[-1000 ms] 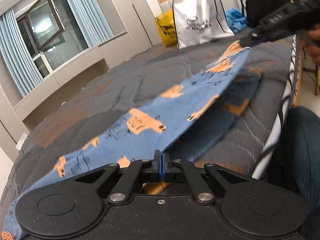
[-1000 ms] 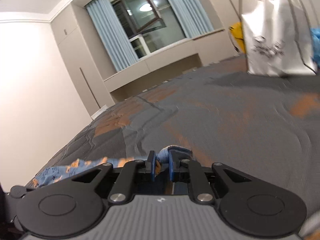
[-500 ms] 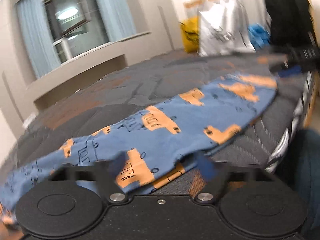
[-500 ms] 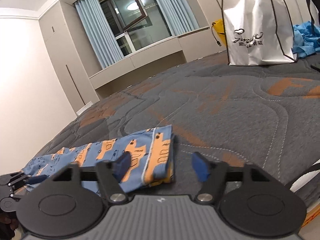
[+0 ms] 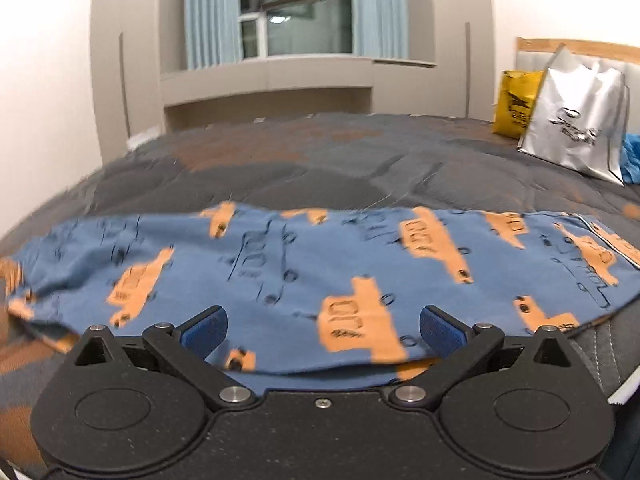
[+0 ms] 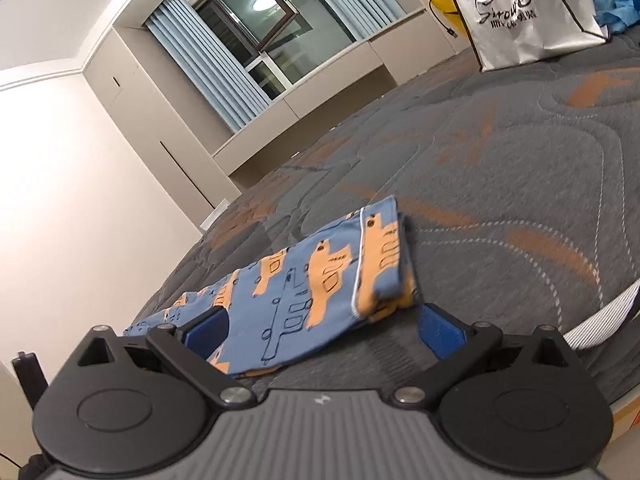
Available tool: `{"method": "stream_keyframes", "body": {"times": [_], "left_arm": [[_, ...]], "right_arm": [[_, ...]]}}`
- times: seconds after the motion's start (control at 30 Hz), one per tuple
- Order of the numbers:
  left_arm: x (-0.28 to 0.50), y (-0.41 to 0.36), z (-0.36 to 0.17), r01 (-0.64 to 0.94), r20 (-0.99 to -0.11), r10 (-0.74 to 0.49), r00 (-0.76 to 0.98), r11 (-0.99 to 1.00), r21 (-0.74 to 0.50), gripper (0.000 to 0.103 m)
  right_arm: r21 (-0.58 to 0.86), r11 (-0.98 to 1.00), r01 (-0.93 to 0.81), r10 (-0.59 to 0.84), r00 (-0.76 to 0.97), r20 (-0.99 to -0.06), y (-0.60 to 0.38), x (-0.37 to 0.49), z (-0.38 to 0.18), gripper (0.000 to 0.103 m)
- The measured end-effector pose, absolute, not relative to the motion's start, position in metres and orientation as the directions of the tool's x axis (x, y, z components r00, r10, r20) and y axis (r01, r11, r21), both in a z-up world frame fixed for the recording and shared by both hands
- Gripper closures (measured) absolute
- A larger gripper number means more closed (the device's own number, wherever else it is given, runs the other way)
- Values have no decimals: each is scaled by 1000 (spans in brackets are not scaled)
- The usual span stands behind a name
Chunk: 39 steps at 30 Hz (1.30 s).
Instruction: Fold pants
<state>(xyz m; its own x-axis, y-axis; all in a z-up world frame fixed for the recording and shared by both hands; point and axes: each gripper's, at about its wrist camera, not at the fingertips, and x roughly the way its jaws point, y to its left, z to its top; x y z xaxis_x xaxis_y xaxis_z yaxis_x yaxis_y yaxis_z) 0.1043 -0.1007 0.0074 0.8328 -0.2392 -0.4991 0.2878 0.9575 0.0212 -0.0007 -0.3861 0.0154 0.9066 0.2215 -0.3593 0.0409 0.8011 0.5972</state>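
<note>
We see both sets of jaws just opened wide, nothing pinched: left gripper (image 5: 323, 326) and right gripper (image 6: 322, 328) hang over the near edge of the pants (image 5: 320, 264). The pants lie flat, folded lengthwise, on the bed (image 6: 500, 184) close to its edge. Risks, as we judge them: layers sliding apart on regrasp, jaws snagging the quilt, pants dragged off the bed edge.

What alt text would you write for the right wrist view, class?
Blue pants with orange vehicle prints lie folded lengthwise on a grey quilted bed, just ahead of the open right gripper. A white shopping bag stands farther back.
</note>
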Motion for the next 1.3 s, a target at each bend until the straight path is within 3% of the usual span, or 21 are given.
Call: {"method": "stream_keyframes", "body": {"times": [0.03, 0.13, 0.33, 0.37, 0.43, 0.47, 0.73, 0.87, 1.0, 1.07, 1.13, 1.2, 1.27, 1.3], "left_arm": [[105, -96, 6, 281, -507, -242, 827, 960, 0, 1], [103, -89, 3, 257, -512, -236, 826, 966, -32, 1], [100, -88, 6, 255, -504, -223, 834, 967, -7, 1], [101, -87, 6, 244, -503, -214, 837, 970, -7, 1], [102, -86, 7, 229, -507, -202, 838, 973, -10, 1], [102, -86, 7, 221, -509, -195, 838, 975, -11, 1], [95, -86, 19, 245, -455, -240, 858, 968, -49, 1], [96, -88, 16, 262, -460, -258, 849, 963, -57, 1], [97, -74, 14, 236, -466, -243, 851, 969, -75, 1], [96, -60, 17, 216, -451, -228, 863, 973, -79, 1], [95, -43, 23, 188, -416, -195, 888, 980, -58, 1], [94, -19, 32, 138, -366, -139, 920, 990, -29, 1], [96, 7, 39, 62, -325, -63, 944, 998, -15, 1], [98, 21, 40, 22, -314, -26, 949, 1000, -17, 1]], "right_arm": [[605, 794, 60, 206, 910, -360, -385, 1, 16, 3], [654, 750, 104, 181, 918, -353, -387, 9, 13, 27], [743, 645, 182, 92, 946, -312, -391, 16, -1, 50], [750, 633, 191, 73, 950, -304, -392, 15, -3, 56], [752, 621, 222, 27, 953, -303, -392, 15, -8, 83], [745, 624, 236, 9, 951, -309, -392, 16, -10, 89], [765, 636, 98, 51, 984, -168, -416, 12, 13, 90], [711, 692, 123, 16, 982, -186, -415, 10, 21, 90], [717, 669, 193, 24, 960, -281, -416, 10, -4, 89], [721, 668, 182, 46, 958, -284, -415, 7, -12, 84], [724, 675, 139, 77, 963, -257, -415, 4, -13, 66], [689, 717, 107, 91, 965, -245, -412, 4, -6, 25], [604, 785, 140, 31, 964, -264, -403, 5, 6, 3], [553, 814, 177, -17, 959, -282, -397, 5, 12, 2]]}}
